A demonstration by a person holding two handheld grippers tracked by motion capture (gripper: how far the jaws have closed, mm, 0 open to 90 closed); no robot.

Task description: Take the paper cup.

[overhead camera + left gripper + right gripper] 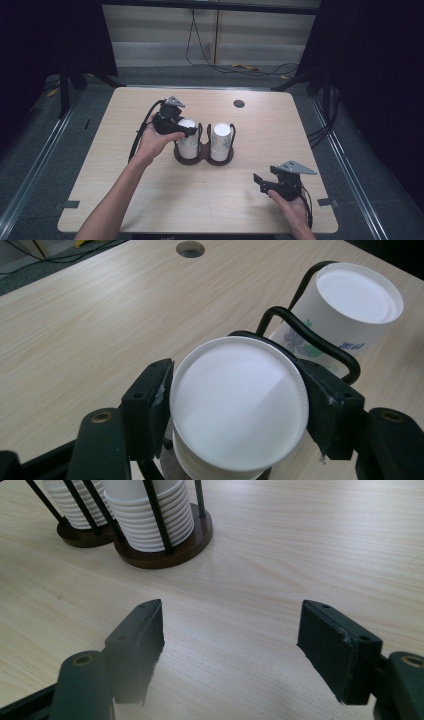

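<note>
A pale wood-grain table [150, 200] with rounded corners stands on grey carpet, with a round cable hole [239, 103] near its far edge; beyond it a light wall panel carries loose black cables and something yellow on the floor, and dark curtains hang at both sides. Near the table's middle sits a dark two-ring cup holder [203, 156] with black wire loops, each ring bearing an upside-down stack of white paper cups. The left gripper [186, 131] is clamped on the left stack of cups [188, 141], a jaw pad pressing each side of the top cup. The left gripper view shows this from close: the white cup bottom [239, 402] sits squeezed between both black pads, and the neighbouring right stack of cups [350, 310] carries a green-and-blue printed pattern that the high view leaves as a faint smudge. The right gripper [258, 183] rests low near the table's near right corner, well apart from the holder, jaws spread with nothing between them. The right gripper view shows bare wood between its pads, and further off the ribbed rims of the stacked cups and the brown round bases [170, 555], details too small to tell from above.
</note>
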